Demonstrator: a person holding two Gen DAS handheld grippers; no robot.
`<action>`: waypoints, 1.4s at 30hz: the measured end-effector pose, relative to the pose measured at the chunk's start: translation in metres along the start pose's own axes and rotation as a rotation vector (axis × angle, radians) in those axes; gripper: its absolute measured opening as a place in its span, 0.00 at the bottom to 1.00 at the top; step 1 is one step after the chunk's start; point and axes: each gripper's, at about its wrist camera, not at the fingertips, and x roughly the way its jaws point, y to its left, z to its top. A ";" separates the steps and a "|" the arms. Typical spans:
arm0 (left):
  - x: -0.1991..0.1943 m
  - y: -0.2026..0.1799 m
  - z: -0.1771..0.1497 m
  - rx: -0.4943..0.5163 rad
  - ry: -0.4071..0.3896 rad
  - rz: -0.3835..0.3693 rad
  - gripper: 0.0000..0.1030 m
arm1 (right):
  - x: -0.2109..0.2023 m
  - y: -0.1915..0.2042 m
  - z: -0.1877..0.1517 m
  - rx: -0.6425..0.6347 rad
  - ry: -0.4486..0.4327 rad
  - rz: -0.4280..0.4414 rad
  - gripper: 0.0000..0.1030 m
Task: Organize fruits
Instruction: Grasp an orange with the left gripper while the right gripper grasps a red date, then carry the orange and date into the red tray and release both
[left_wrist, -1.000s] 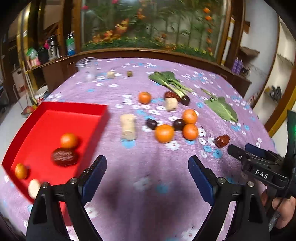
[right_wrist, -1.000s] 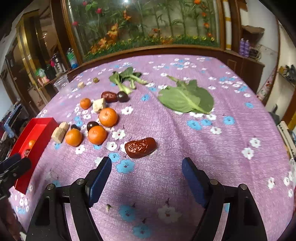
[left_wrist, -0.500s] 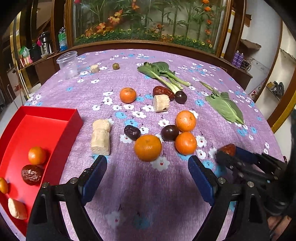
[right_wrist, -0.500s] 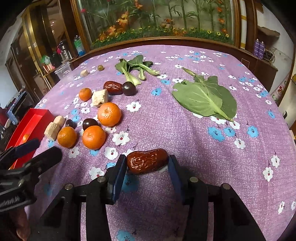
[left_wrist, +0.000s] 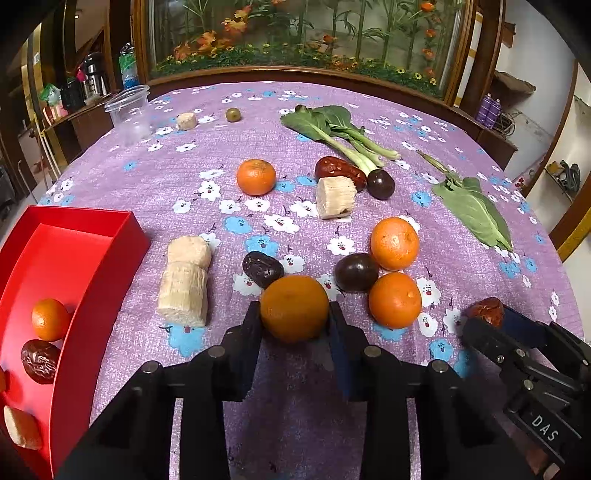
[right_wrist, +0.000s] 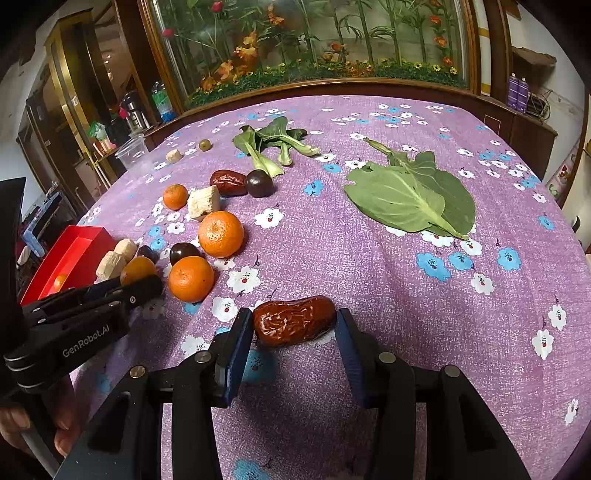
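Observation:
My left gripper (left_wrist: 293, 317) is shut on an orange mandarin (left_wrist: 294, 308) resting on the purple flowered cloth. My right gripper (right_wrist: 294, 326) is shut on a wrinkled red date (right_wrist: 294, 320), also on the cloth; it shows at the right of the left wrist view (left_wrist: 485, 312). The red tray (left_wrist: 92, 251) at the left holds a mandarin (left_wrist: 50, 319), a date (left_wrist: 40, 361) and a pale chunk (left_wrist: 22, 428). Loose on the cloth are more mandarins (left_wrist: 394, 300), dark plums (left_wrist: 356, 271), dates (left_wrist: 263, 268) and pale chunks (left_wrist: 183, 291).
Bok choy (left_wrist: 332, 129) and a green leaf (left_wrist: 474, 210) lie at the back right. A clear plastic cup (left_wrist: 129, 112), a small pale piece (left_wrist: 185, 120) and a small green fruit (left_wrist: 233, 114) stand at the back left. A wooden ledge borders the table's far edge.
Both grippers moved forward and closed: the left around the near mandarin, the right around the red date. A second ago both were open and empty.

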 end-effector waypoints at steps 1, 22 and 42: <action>-0.001 0.003 0.000 -0.012 0.005 -0.016 0.31 | 0.000 0.000 0.000 0.000 0.000 0.000 0.48; -0.120 0.065 -0.053 -0.121 -0.131 -0.027 0.31 | -0.060 0.063 -0.017 -0.071 -0.054 0.020 0.48; -0.128 0.226 -0.051 -0.419 -0.114 0.213 0.31 | -0.019 0.260 0.016 -0.300 -0.067 0.252 0.48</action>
